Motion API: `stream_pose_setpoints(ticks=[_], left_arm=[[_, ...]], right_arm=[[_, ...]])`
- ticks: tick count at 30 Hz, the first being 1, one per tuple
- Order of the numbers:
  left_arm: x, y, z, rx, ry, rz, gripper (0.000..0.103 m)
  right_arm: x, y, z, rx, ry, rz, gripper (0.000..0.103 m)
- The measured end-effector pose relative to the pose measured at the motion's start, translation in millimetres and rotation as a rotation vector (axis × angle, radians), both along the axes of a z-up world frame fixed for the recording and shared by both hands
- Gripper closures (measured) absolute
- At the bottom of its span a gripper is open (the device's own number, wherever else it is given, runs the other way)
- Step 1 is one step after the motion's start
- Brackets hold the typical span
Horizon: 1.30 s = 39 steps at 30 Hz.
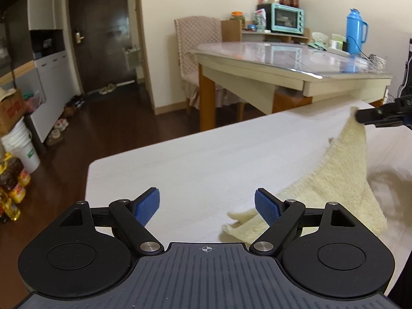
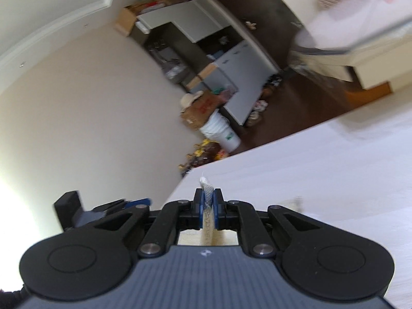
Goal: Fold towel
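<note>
A cream towel lies on the white table, with one corner lifted up to the right. My left gripper is open and empty, low over the table, with the towel's near corner by its right finger. My right gripper is shut on a corner of the towel, pinched between its blue pads. In the left wrist view the right gripper shows at the far right, holding that corner above the table. The left gripper shows at the left of the right wrist view.
A dining table with a blue thermos stands beyond the white table, with a covered chair behind it. A white bucket, a cardboard box and bottles stand on the dark floor at left.
</note>
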State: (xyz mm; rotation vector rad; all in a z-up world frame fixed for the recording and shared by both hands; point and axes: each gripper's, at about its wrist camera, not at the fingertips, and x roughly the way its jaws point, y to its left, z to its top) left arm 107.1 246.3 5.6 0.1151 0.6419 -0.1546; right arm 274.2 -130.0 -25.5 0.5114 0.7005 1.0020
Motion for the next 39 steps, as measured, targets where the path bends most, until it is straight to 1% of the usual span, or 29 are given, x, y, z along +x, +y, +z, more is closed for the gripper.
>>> stream_pose_setpoints(ticks=[4, 6, 10, 13, 17, 19, 21, 24, 26, 27, 30, 33, 35, 39], left_arm=[[2.9, -4.8, -4.0, 0.000, 0.006, -0.011, 0.017], [5.6, -7.5, -6.3, 0.004, 0.009, -0.016, 0.017], [10.7, -13.2, -12.0, 0.023, 0.022, -0.025, 0.017], [11.7, -17.5, -16.9, 0.035, 0.033, -0.034, 0.017], [12.6, -20.6, -24.5, 0.060, 0.048, -0.034, 0.017], [13.3, -20.4, -27.3, 0.066, 0.055, -0.030, 0.017], [13.8, -20.3, -31.3, 0.082, 0.063, -0.026, 0.016], [14.4, -18.5, -33.8, 0.076, 0.066, -0.017, 0.014], [15.1, -17.7, -34.8, 0.081, 0.065, -0.011, 0.011], [15.5, -17.4, -35.4, 0.083, 0.065, -0.008, 0.010], [16.7, -16.0, -36.4, 0.083, 0.064, -0.008, 0.009], [15.8, -16.9, -36.3, 0.099, 0.059, -0.014, 0.009], [15.1, -17.7, -36.1, 0.109, 0.057, -0.017, 0.009], [16.3, -18.9, -34.2, 0.106, 0.066, -0.009, 0.009]], right_arm=[[3.4, -8.3, -10.3, 0.020, 0.033, -0.049, 0.094], [4.7, -10.3, -14.4, -0.010, 0.045, -0.062, 0.094], [14.4, -9.1, -23.9, -0.055, 0.096, -0.074, 0.094], [20.4, -7.8, -30.5, -0.070, 0.117, -0.079, 0.094], [23.4, -3.6, -34.7, -0.105, 0.116, -0.076, 0.093], [23.7, -2.9, -37.3, -0.116, 0.119, -0.076, 0.087], [21.6, -5.6, -35.7, -0.110, 0.107, -0.089, 0.084], [17.5, -7.8, -30.1, -0.094, 0.081, -0.103, 0.084], [7.0, -9.2, -23.6, -0.088, 0.060, -0.091, 0.081], [1.9, -7.5, -23.0, -0.093, 0.061, -0.073, 0.078], [-6.9, 0.0, -23.5, -0.110, 0.074, -0.023, 0.077], [-17.3, 13.3, -27.9, -0.137, 0.086, 0.036, 0.072], [-21.3, 22.2, -29.7, -0.157, 0.084, 0.061, 0.072], [-18.8, 34.7, -31.4, -0.182, 0.076, 0.075, 0.072]])
